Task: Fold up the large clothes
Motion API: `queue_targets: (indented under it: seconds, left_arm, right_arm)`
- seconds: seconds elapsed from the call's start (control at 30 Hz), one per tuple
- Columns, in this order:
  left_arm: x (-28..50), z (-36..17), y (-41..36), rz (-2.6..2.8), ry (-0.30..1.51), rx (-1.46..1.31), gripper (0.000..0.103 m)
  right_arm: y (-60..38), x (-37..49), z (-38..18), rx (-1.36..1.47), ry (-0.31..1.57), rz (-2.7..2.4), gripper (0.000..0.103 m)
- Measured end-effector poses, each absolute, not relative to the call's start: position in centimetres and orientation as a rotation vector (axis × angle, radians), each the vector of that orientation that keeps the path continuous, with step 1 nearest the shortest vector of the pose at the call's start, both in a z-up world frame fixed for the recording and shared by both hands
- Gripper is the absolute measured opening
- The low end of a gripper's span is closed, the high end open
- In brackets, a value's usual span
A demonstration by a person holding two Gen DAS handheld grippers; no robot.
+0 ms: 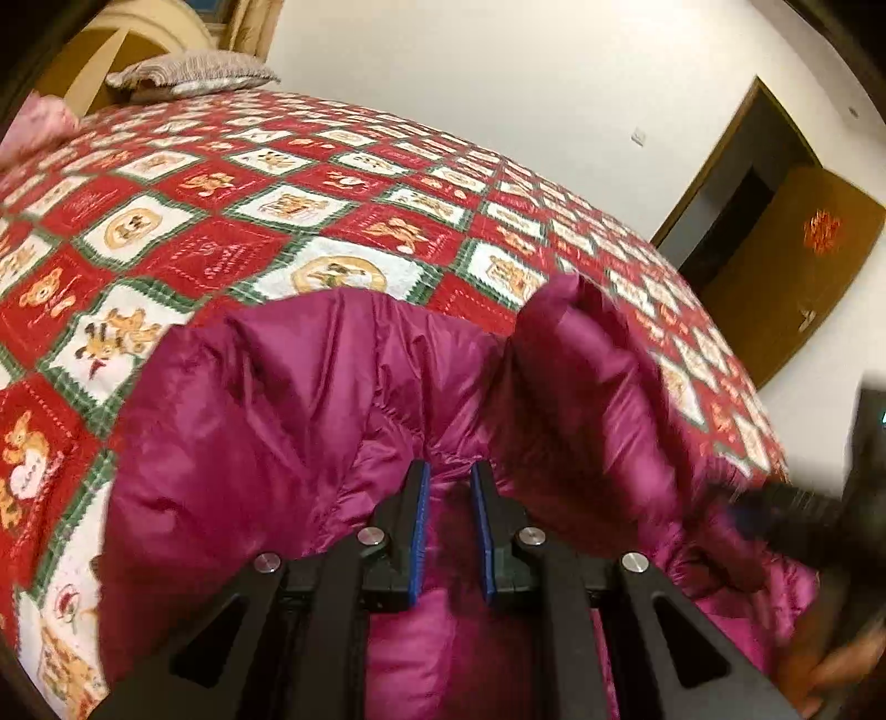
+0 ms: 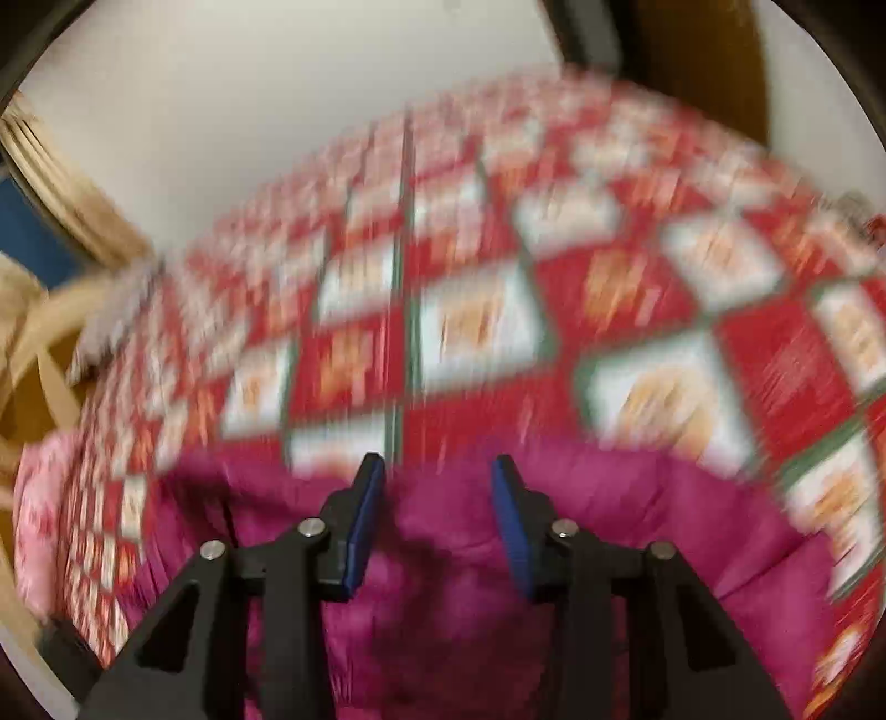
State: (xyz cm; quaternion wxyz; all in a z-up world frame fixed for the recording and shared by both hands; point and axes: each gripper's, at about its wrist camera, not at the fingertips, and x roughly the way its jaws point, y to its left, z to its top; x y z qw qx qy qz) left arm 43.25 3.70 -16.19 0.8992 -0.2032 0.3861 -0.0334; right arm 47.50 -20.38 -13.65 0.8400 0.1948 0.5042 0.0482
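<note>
A magenta puffer jacket (image 1: 288, 399) lies on a bed with a red, white and green patchwork quilt (image 1: 266, 183). My left gripper (image 1: 449, 471) has its jaws narrowly apart with a bunched fold of the jacket between the blue pads; it looks pinched. In the blurred right wrist view my right gripper (image 2: 437, 465) stands open above the jacket (image 2: 637, 531), holding nothing. The right gripper also shows as a dark blur at the right edge of the left wrist view (image 1: 797, 504), close to the jacket's edge.
A grey pillow (image 1: 188, 75) and a wooden headboard (image 1: 111, 50) are at the far end of the bed. A pink cloth (image 1: 39, 119) lies at the left. An open brown door (image 1: 792, 266) stands to the right of the bed. White wall behind.
</note>
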Motion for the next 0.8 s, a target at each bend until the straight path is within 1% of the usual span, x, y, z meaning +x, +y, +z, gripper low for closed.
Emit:
queue_targets:
  seconds: [0.03,0.1,0.23,0.3,0.37,0.47,0.57,0.6,0.63,0.67,0.7,0.8]
  left_arm:
    - [43.1,-15.3,3.8,-0.063,0.792,-0.406,0.015]
    - [43.0,-13.0,3.8,-0.045,0.757,-0.35,0.015]
    - [45.3,-6.7,2.3,-0.054,0.701,-0.217,0.015]
    - [47.1,-4.6,1.4,-0.054,0.692,-0.195,0.018]
    - [49.3,-3.8,-0.2,-0.083,0.712,-0.168,0.021]
    - [50.7,-6.2,-1.7,-0.06,0.784,-0.104,0.022]
    - [50.8,-11.5,-2.5,0.025,0.882,0.018,0.022]
    - [50.6,-14.4,-2.2,0.049,0.923,0.04,0.022]
    - [50.1,-15.7,-1.7,0.037,0.928,0.027,0.023]
    - [49.2,-16.2,-1.2,0.018,0.883,-0.004,0.023]
    - [48.5,-16.1,-0.7,0.012,0.845,-0.039,0.023]
    - [48.4,-16.4,-0.2,-0.004,0.837,-0.078,0.023]
  right_arm:
    - [-19.7,46.7,-14.4,0.359,1.073,0.112,0.041]
    - [-18.6,44.8,-14.8,0.214,0.987,0.135,0.041]
    - [-17.9,43.0,-15.3,0.155,0.894,0.112,0.04]
    - [-16.8,42.8,-15.2,0.082,0.879,0.085,0.041]
    - [-17.0,42.6,-15.0,0.041,0.87,0.075,0.041]
    - [-17.5,42.6,-15.0,0.061,0.86,0.086,0.042]
    - [-17.7,42.7,-15.0,0.074,0.856,0.097,0.042]
    - [-17.8,42.7,-15.0,0.079,0.855,0.101,0.042]
    - [-17.9,42.5,-15.0,0.085,0.854,0.105,0.042]
    - [-17.9,42.5,-15.0,0.091,0.852,0.11,0.043]
    - [-18.0,42.4,-15.0,0.103,0.849,0.122,0.044]
    - [-18.2,42.5,-14.9,0.128,0.848,0.129,0.044]
